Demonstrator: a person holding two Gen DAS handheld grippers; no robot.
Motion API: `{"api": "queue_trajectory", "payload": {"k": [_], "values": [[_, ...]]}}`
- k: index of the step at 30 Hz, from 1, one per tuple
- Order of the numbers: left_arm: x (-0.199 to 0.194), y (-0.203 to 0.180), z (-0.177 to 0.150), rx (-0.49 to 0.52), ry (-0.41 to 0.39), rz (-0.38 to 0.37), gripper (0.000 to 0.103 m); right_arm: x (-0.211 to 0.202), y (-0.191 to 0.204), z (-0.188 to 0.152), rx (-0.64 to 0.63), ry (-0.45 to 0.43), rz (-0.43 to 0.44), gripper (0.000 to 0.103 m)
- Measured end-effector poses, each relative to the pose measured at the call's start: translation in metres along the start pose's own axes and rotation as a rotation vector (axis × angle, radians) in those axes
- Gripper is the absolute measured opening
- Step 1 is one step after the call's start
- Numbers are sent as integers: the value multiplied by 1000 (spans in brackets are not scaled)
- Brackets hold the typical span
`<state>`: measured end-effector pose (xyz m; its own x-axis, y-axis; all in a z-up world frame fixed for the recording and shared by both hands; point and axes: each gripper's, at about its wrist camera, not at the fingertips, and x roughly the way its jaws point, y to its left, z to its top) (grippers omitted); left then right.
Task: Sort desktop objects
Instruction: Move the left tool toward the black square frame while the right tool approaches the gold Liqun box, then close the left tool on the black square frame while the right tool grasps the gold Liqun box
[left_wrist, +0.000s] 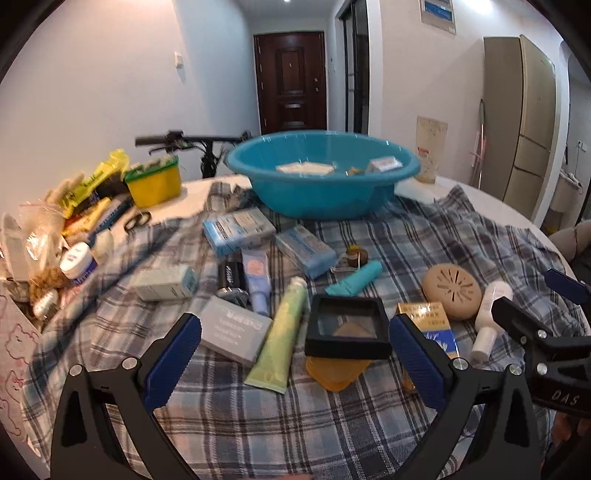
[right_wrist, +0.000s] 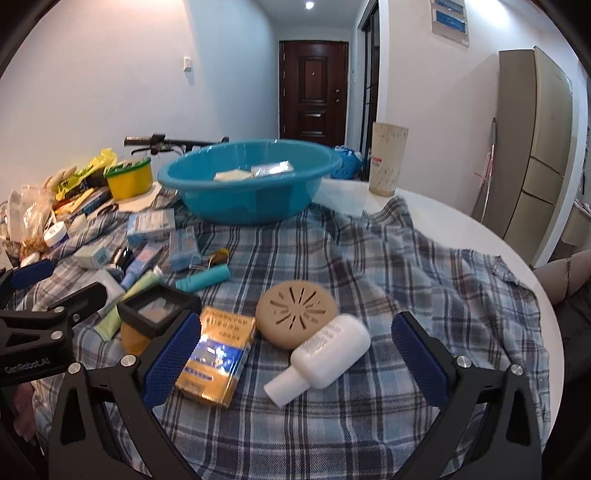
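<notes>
left gripper (left_wrist: 295, 354): fingers apart, empty, black frame box (left_wrist: 347, 328) between them
right gripper (right_wrist: 295, 354): fingers apart, empty, white bottle (right_wrist: 325, 356) between them
step: picking next item
next: probably close on bottle, carry to blue basin (right_wrist: 251, 181)

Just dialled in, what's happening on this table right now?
A person is sorting clutter on a blue plaid cloth with two tools. Both the left hand-held gripper and the right hand-held gripper are open and hold nothing. A white plastic bottle and a yellow-and-blue box lie in front of the right one. The round blue plastic basin already holds a few small packets.
</notes>
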<state>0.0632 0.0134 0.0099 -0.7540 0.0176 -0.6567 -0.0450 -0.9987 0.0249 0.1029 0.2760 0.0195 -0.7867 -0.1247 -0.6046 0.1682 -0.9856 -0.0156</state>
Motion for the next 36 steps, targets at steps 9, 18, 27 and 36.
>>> {"api": "queue_trajectory", "payload": {"k": [9,18,27,36], "values": [[28,-2,-7,-27,71,-105,103,10,-7,-7,25,13,6,103],[39,-11,-7,13,73,-107,103,14,-11,-11,29,27,0,103],[69,-21,-6,73,143,-128,103,22,-11,-13,31,42,-1,103],[79,-13,-6,32,142,-129,96,27,-13,-18,67,14,-10,103]]}}
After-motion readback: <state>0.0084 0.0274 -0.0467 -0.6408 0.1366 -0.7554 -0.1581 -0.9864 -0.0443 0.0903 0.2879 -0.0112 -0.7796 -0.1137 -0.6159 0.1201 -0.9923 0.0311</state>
